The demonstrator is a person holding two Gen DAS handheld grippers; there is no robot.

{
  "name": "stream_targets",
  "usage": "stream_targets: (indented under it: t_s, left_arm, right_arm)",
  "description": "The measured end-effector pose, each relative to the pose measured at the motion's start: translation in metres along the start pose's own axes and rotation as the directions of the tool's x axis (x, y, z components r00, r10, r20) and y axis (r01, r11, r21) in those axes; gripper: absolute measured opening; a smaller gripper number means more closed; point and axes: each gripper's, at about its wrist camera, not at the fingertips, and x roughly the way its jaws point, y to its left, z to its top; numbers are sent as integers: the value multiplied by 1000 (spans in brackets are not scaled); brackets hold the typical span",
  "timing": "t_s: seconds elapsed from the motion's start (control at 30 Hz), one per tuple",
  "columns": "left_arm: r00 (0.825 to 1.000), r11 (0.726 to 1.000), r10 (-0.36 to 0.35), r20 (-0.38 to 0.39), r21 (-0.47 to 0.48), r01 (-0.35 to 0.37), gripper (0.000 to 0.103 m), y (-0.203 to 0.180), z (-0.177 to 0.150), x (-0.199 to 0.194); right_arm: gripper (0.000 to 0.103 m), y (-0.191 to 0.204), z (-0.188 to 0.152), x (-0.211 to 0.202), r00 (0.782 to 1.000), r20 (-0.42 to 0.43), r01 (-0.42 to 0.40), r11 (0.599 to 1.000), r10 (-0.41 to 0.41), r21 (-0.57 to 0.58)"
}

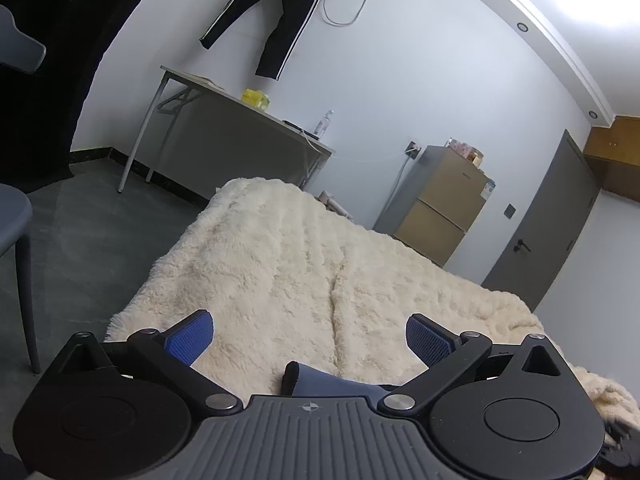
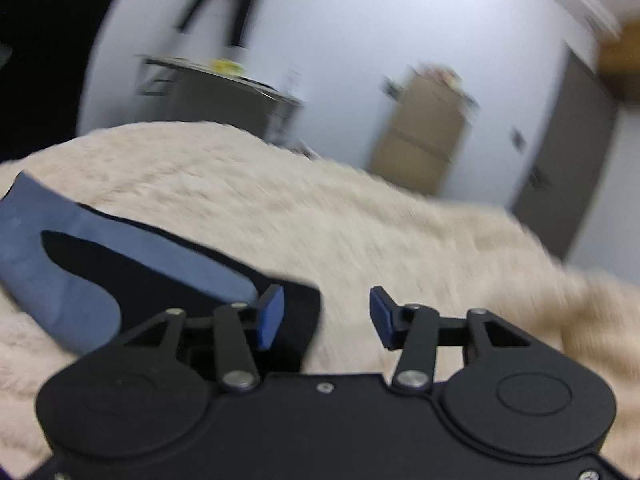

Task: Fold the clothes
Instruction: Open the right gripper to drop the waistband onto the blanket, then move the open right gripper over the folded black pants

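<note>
Lying on a cream fleece (image 2: 360, 216), the garment (image 2: 80, 240) is blue-grey with a black inner patch and black edging. In the right wrist view it stretches from the far left toward the lower middle, where its black end reaches the right gripper (image 2: 326, 316) and passes under that gripper's left finger (image 2: 270, 318). The right gripper's 2 blue pads stand apart with only fleece showing in the gap; neither pad presses on cloth. That view is heavily smeared, so finer detail of the room behind cannot be made out.

In the left wrist view, a grey chair (image 1: 16, 216) stands at the far left on a dark floor. Further right, a folding table (image 1: 224, 120) stands against the white wall, with a yellow box (image 1: 256, 98) and a clear bottle (image 1: 323, 124) on top. Black trousers (image 1: 276, 12) with white side stripes hang on the wall above the table. The fleece (image 1: 280, 264) fills the middle. The left gripper (image 1: 310, 338) is spread wide, nothing between its pads, and a small blue-grey, dark-edged piece of the garment (image 1: 320, 384) shows just over the gripper body, low between the fingers. Right of the fleece stand a tan fridge (image 1: 444, 216) and then a grey door (image 1: 548, 224).
</note>
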Motion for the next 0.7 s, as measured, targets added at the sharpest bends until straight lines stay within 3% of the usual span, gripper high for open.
stream_targets:
  t_s: [0.1,0.2,0.3,0.4,0.43,0.53,0.7]
  left_arm:
    - [1000,1000,-2,-11,9,2,102,-1,-1,0]
    - [1000,1000,0,-15,27,0,102,-4,-2,0]
    - [1000,999,-1,-17,32,2,102,-6,-3,-1]
    - [999,999,3,-36,51,-1,102,-8,-4,3]
    - [999,998,4,-41,58,-2,102,-10,-4,3]
    - [999,998,-3,-45,61,5,102,-10,-5,4]
    - [999,999,-7,-48,43,9,102,-6,-4,5]
  right_arm:
    - [48,1,-19,10,997,-69,-31,996,36,78]
    - [52,13,-24,20,995,-86,-42,997,47,62]
    - [52,27,-20,44,993,-121,11,1000,-9,13]
    - [55,15,-27,51,983,-162,85,996,-83,3]
    - [67,8,-32,50,981,-173,95,995,-90,21]
    - [81,-13,-42,39,982,-173,102,987,-80,123]
    - [85,-48,-39,25,990,-143,33,938,18,346]
